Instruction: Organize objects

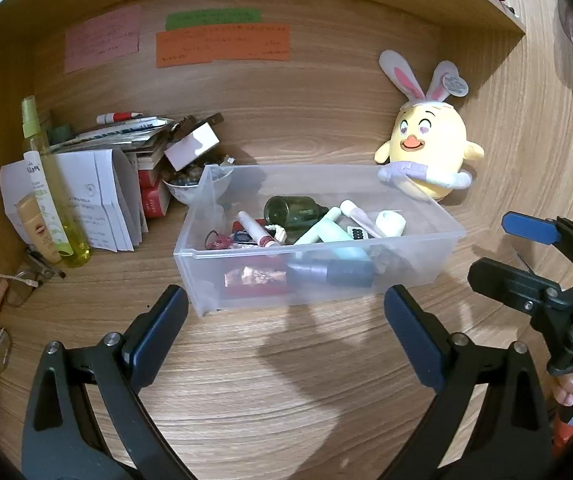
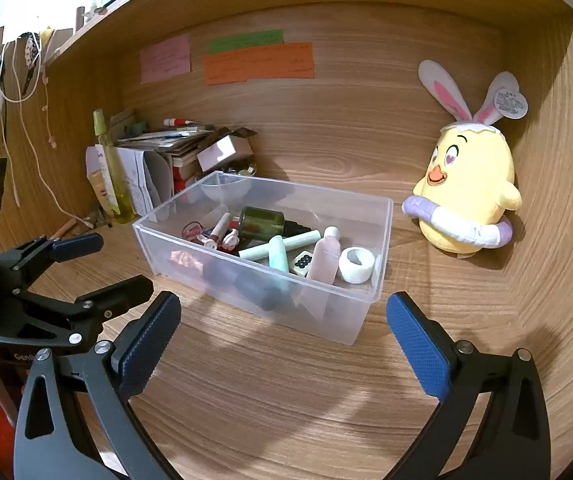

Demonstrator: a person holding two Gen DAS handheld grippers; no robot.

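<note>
Clutter fills the clear plastic bin [image 1: 318,280] straight ahead of both tools: a dark green bottle [image 1: 292,212], mint tubes, a white tape roll [image 2: 356,265] and small cosmetics lie heaped together inside. The left gripper [image 1: 286,312] hovers just short of the bin's near wall, jaws spread wide and holding nothing. The right gripper [image 2: 282,316] sits likewise before the bin's near corner, also spread and empty. A yellow chick plush [image 2: 466,196] leans beyond the bin, off to the right. The risk I judge greatest: wide jaws reaching into such a tight heap could catch two items at once, or nudge the light bin across the smooth wooden desk [image 1: 286,392].
</note>
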